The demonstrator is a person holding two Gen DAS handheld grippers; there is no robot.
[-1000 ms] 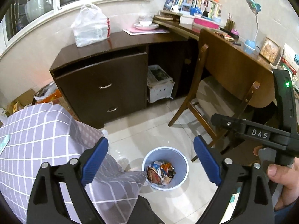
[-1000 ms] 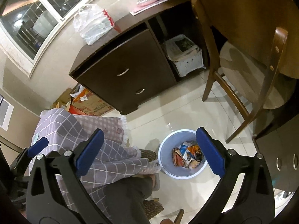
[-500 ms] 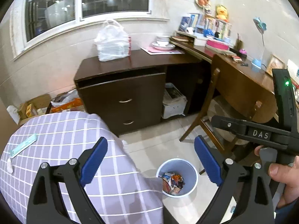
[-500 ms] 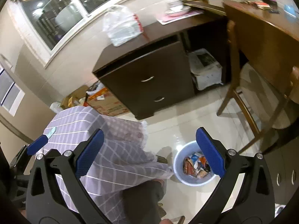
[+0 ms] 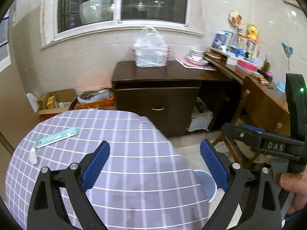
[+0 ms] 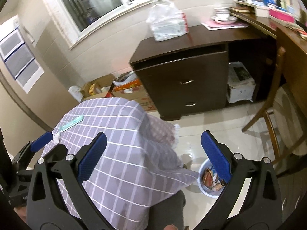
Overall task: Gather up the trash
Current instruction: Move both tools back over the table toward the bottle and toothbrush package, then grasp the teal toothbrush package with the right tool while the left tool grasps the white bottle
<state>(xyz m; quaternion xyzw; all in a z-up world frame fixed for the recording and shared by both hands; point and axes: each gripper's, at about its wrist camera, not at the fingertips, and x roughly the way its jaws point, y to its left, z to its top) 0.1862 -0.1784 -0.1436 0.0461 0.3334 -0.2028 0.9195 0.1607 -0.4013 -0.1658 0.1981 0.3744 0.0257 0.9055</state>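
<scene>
We are in a tiled room with a dark cabinet (image 5: 159, 97) under the window, and in front of us a table (image 5: 122, 153) covered in a purple checked cloth serves as our landmark. On the table's far left part lies the trash we judge to be next: a long, flat pale-green wrapper (image 5: 57, 137), and just nearer us than it a small white scrap (image 5: 33, 155) (too small to identify). The wrapper's long axis runs diagonally, its near end toward the table's left edge and its far end toward the middle. Both lie ahead and to the left of the left gripper (image 5: 154, 164), which hangs over the table's near middle with jaws spread wide and nothing between them. The right gripper (image 6: 153, 155) hovers over the table's near right edge, equally agape and empty, so the left hand looks nearer. The bin (image 6: 206, 180) stands on the floor beside the table's right corner, already holding crumpled colourful packets.
</scene>
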